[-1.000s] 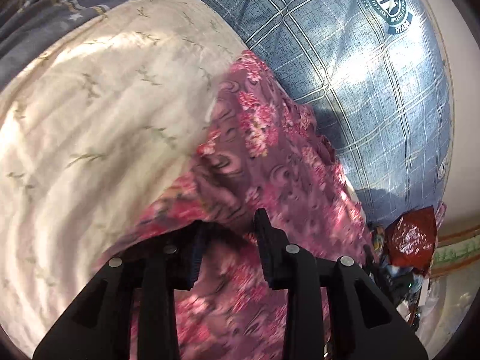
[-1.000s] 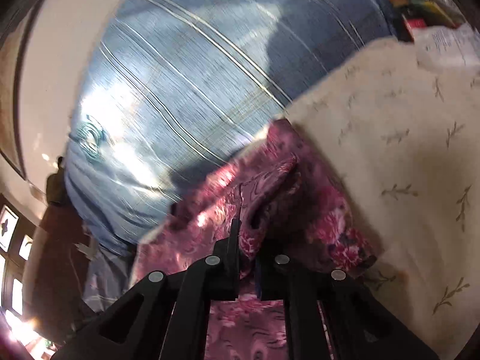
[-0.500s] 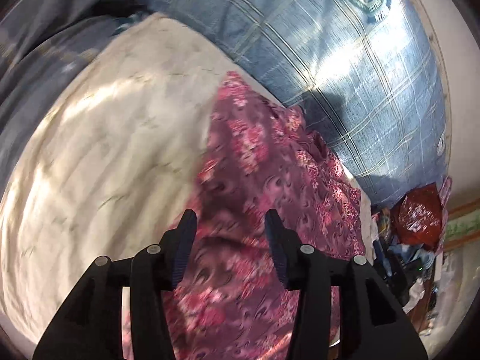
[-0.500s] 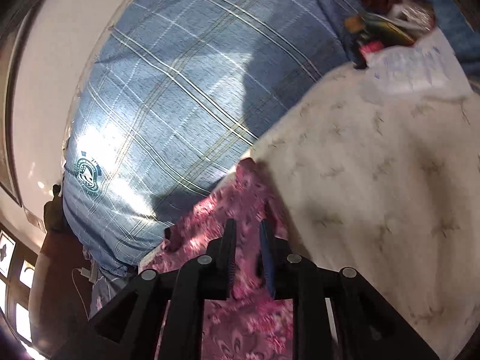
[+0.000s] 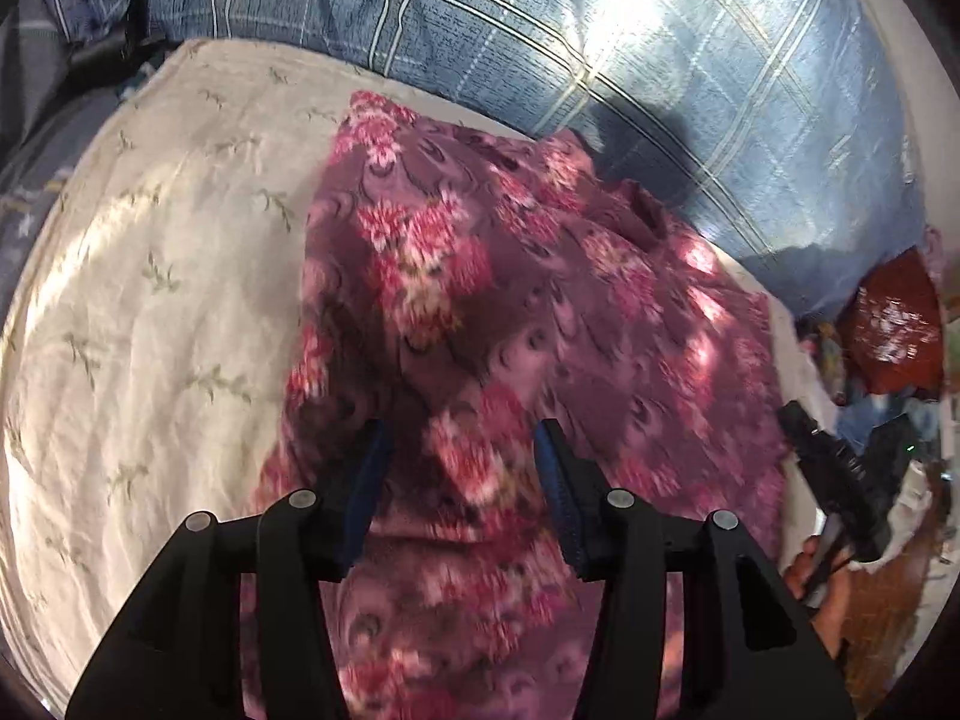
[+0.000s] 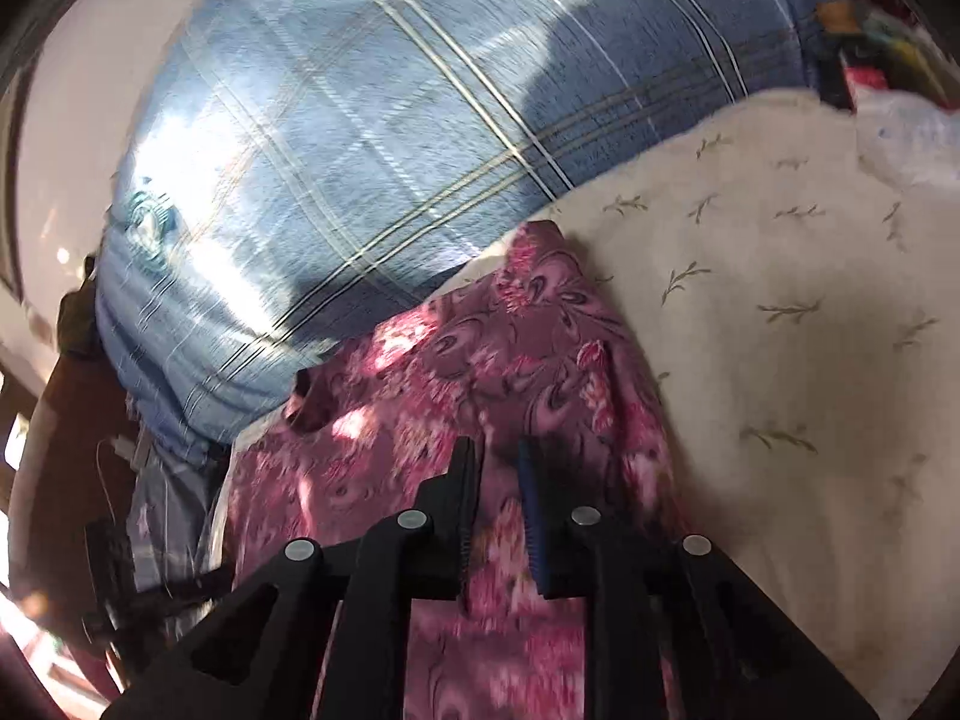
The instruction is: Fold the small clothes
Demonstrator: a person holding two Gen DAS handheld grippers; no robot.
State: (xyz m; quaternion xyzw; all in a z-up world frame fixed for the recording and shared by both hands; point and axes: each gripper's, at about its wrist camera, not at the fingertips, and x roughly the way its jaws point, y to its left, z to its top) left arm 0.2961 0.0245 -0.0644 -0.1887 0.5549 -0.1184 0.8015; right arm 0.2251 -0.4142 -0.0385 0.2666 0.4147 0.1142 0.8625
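Observation:
A purple garment with pink flowers (image 5: 510,312) lies rumpled on a cream sheet with a leaf print (image 5: 150,252). It also shows in the right wrist view (image 6: 480,372). My left gripper (image 5: 459,450) is open wide just above the garment, holding nothing. My right gripper (image 6: 498,468) hovers over the garment's near part with its jaws a little apart and no cloth between them. The right gripper itself shows at the right edge of the left wrist view (image 5: 840,480).
A large blue plaid pillow (image 5: 600,60) lies behind the garment, also in the right wrist view (image 6: 360,150). A red shiny bag (image 5: 894,324) and clutter sit at the bed's right side. Grey-blue bedding (image 5: 36,138) lies left of the sheet.
Both grippers have let go of the garment and drawn back from it. The left jaws opened wide, the right jaws opened slightly. The garment now lies flatter on the sheet.

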